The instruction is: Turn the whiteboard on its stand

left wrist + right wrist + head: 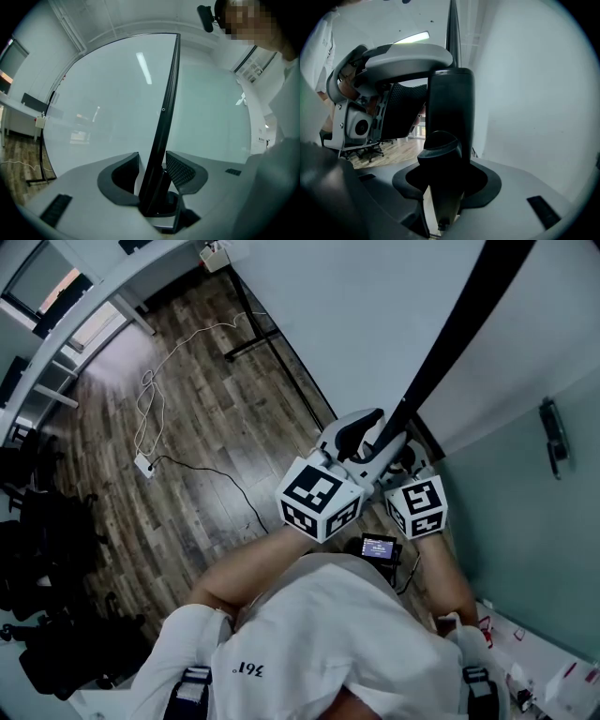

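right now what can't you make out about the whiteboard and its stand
- whiteboard top end: cut off by the head view's upper edge.
- stand pivot: shown in no view; only a floor foot and an upright show.
- small screen text: too small to read in the head view.

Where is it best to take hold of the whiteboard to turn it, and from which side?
Grip the black frame edge, approaching the whiteboard edge-on, one jaw on each face. That edge is thin and straight, so it fits between the jaws; left gripper and right gripper both hold it so.
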Demonstrator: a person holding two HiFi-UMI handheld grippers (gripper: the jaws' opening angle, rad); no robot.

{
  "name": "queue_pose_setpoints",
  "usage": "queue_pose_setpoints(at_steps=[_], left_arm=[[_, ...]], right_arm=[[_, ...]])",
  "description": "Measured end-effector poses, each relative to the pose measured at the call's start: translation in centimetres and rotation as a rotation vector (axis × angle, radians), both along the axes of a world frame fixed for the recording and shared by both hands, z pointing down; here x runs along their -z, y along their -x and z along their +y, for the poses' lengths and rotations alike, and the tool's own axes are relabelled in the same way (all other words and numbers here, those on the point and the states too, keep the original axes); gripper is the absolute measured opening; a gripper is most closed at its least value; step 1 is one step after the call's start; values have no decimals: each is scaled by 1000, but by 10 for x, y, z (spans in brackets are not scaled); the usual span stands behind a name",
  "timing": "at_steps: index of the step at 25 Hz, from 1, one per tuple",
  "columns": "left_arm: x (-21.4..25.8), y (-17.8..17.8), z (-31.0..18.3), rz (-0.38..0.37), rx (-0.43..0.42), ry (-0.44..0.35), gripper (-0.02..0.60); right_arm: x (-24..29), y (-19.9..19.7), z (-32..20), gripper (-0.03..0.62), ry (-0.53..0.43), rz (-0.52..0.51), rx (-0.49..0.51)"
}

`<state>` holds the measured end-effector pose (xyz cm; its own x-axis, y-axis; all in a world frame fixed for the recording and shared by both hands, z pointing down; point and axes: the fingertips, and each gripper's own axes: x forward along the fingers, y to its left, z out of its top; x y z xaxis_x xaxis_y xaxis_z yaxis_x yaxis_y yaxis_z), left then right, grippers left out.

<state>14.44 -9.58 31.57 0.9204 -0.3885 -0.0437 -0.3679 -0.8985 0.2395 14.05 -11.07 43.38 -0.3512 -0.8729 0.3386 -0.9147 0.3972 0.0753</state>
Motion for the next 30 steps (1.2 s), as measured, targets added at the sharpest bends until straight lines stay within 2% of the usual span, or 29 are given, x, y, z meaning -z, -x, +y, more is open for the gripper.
queue_pose_setpoints(at_steps=[11, 21, 30], left_arm=[[14, -1, 33, 3, -60, -11, 186], [3, -12, 57, -13, -122, -43, 185], [5, -13, 66, -2, -133, -50, 186]], right_arm=[[13, -3, 31, 184, 15, 10, -7], [1, -12, 52, 184, 27, 10, -10], [4, -15, 60, 184, 21, 7, -27]])
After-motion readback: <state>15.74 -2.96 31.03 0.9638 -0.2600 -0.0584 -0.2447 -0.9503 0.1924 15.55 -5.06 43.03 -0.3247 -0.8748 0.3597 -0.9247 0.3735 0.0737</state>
